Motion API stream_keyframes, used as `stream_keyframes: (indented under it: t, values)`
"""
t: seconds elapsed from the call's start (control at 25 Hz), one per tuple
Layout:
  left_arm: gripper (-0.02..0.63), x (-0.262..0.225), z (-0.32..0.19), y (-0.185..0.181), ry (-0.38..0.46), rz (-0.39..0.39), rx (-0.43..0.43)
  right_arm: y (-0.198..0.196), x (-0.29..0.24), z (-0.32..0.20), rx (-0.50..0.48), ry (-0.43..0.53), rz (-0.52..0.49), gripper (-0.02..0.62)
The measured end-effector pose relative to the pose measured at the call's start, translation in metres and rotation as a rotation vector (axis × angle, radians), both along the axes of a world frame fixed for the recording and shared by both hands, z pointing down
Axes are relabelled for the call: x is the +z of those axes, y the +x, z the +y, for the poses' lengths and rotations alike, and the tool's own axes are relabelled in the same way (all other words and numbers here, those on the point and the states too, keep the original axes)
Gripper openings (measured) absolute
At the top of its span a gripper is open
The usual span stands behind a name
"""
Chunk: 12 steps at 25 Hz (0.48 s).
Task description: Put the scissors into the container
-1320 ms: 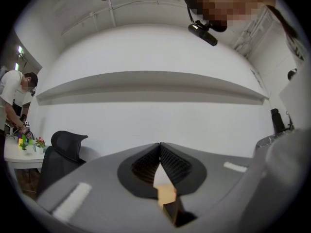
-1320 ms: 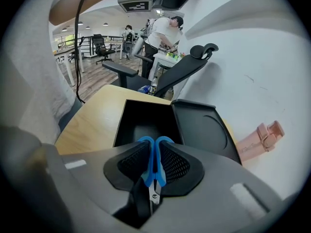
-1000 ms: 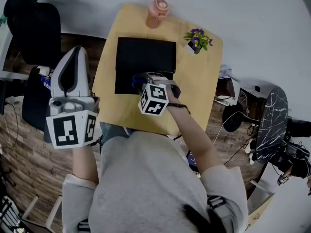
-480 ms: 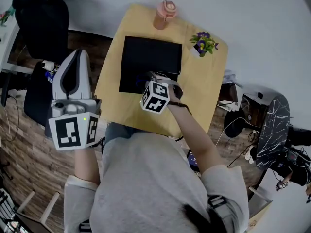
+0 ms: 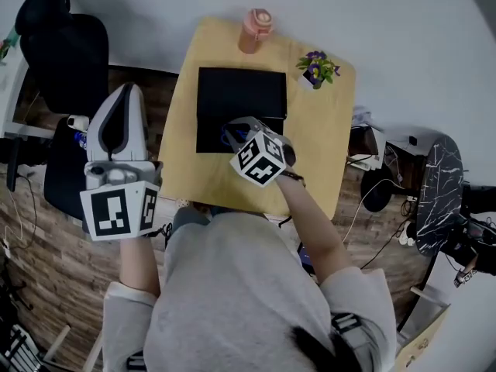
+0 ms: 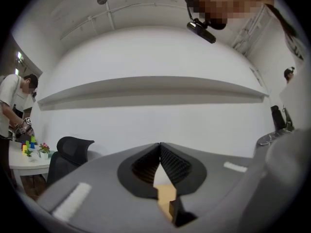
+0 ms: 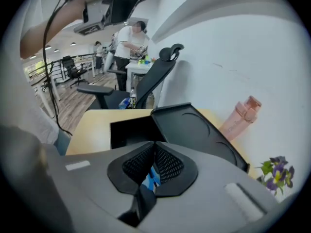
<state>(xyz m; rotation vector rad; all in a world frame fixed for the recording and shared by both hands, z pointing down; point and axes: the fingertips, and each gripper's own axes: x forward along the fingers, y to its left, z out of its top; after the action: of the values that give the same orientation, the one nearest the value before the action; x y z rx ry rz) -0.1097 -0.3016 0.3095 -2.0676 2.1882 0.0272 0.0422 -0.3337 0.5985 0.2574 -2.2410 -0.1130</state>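
1. Right gripper (image 7: 155, 154) is clamping hard on the blue scissors (image 7: 151, 175). I'm pinching the blue handle between the ribbed pads, and the jaw tips are meeting above it.
2. Seen from the head view, I'm holding that gripper (image 5: 235, 132) over the near edge of the black container (image 5: 240, 91). The scissors (image 5: 225, 135) are peeking out in blue just past the jaws, against the black.
3. I'm looking along the jaws at the container (image 7: 129, 129). It is lying open on the wooden table (image 5: 325, 138), with its lid (image 7: 194, 130) swung out beside the box.
4. I'm keeping my left gripper (image 5: 124, 99) off the table's left edge, above the wood floor (image 5: 46, 239). Its jaws are pressing together on nothing (image 6: 159, 152).
5. At the table's far side, a pink bottle (image 5: 254, 28) and a small pot of purple flowers (image 5: 316, 67) are standing upright.
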Motion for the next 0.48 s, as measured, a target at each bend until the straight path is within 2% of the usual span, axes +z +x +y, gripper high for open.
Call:
stream_keyframes:
  t: [0.2, 0.48]
  values:
    - [0.058, -0.012, -0.003, 0.005, 0.025, -0.007, 0.08, 0.004, -0.034, -0.002, 0.181, -0.006, -0.137, 0.003]
    - [0.058, -0.023, -0.004, 0.021, 0.055, -0.009, 0.201, 0.014, -0.093, 0.001, 0.379, 0.088, -0.314, 0.003]
